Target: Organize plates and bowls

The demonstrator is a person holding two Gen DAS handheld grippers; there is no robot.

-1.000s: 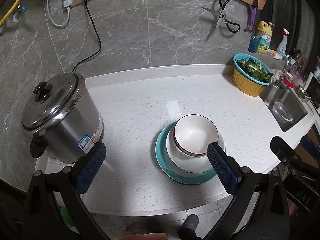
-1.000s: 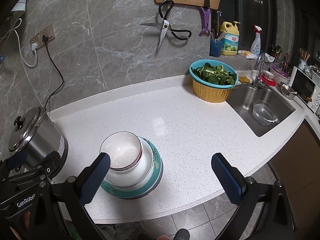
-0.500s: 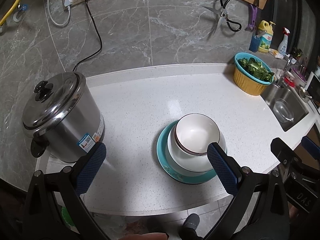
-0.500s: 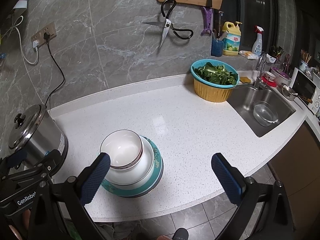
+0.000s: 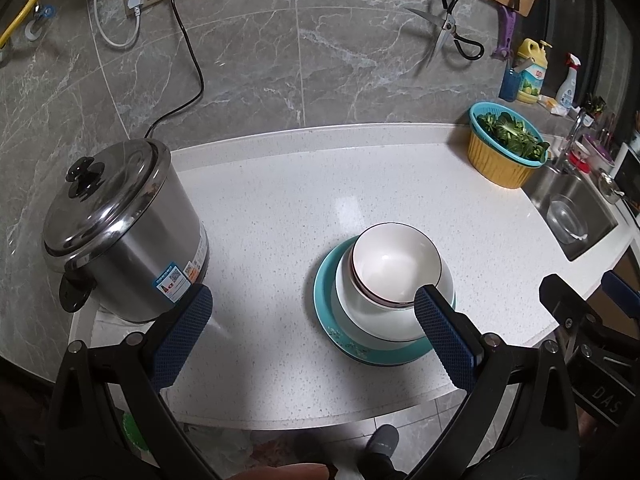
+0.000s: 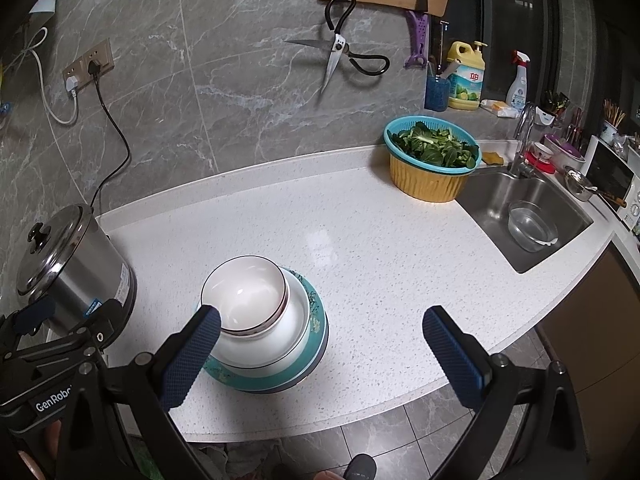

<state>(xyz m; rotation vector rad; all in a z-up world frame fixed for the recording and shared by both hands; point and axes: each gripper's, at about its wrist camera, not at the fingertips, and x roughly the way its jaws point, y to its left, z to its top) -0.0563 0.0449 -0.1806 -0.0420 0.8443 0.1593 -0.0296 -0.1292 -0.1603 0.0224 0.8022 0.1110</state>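
Note:
A stack of dishes stands near the front of the white counter (image 5: 280,208). Its base is a teal plate (image 5: 326,312) (image 6: 316,328); on that sits a wider white bowl (image 5: 352,312) (image 6: 296,328), and a smaller white bowl with a dark rim (image 5: 394,266) (image 6: 244,296) rests on top. My left gripper (image 5: 312,312) is open, held back above the counter's front edge, and its right finger overlaps the stack. My right gripper (image 6: 320,336) is open too, with the stack by its left finger. Neither holds anything.
A steel pot with a lid (image 5: 116,228) (image 6: 68,268) stands at the left. A yellow basket of greens (image 5: 506,150) (image 6: 432,164) sits beside the sink (image 6: 524,216), which holds a glass bowl. Scissors (image 6: 340,56) and a cutting board hang on the wall.
Both grippers have drawn back and risen slightly, so the stack looks a little farther away. The dishes have not moved and both grippers stay open.

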